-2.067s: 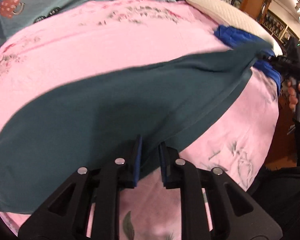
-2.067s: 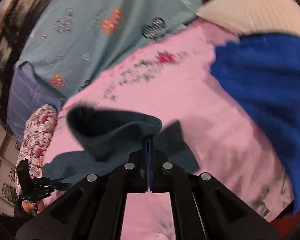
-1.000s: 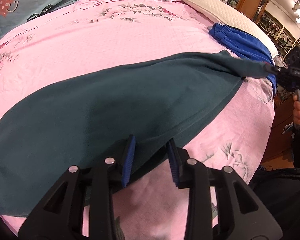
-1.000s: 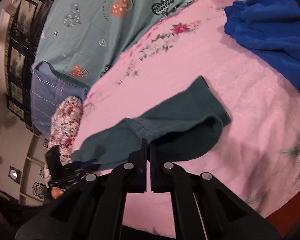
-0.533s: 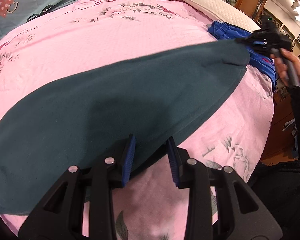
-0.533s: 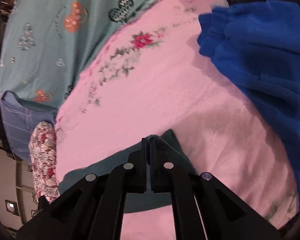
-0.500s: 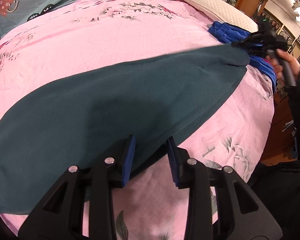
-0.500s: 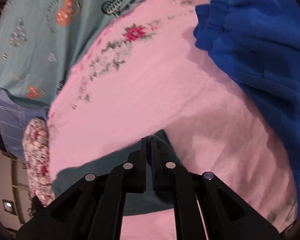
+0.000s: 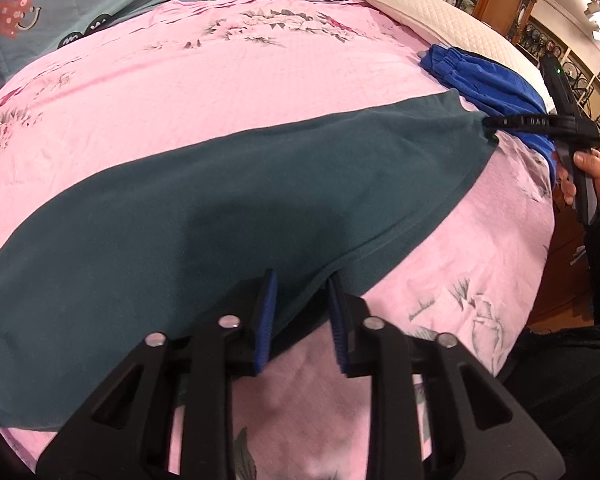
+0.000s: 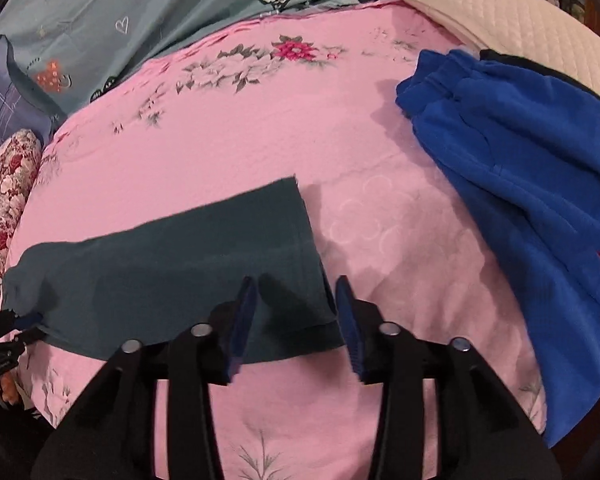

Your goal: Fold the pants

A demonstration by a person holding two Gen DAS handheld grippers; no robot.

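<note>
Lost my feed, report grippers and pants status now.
Left gripper open. Right gripper open. Teal pants flat on pink sheet. Blue garment alongside, clear.

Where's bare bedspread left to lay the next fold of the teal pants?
Bare pink bedspread lies beyond the teal pants, up to the grey-green patterned sheet. A narrower strip separates them from the blue garment. The right side is crowded: blue garment against the white pillow.
</note>
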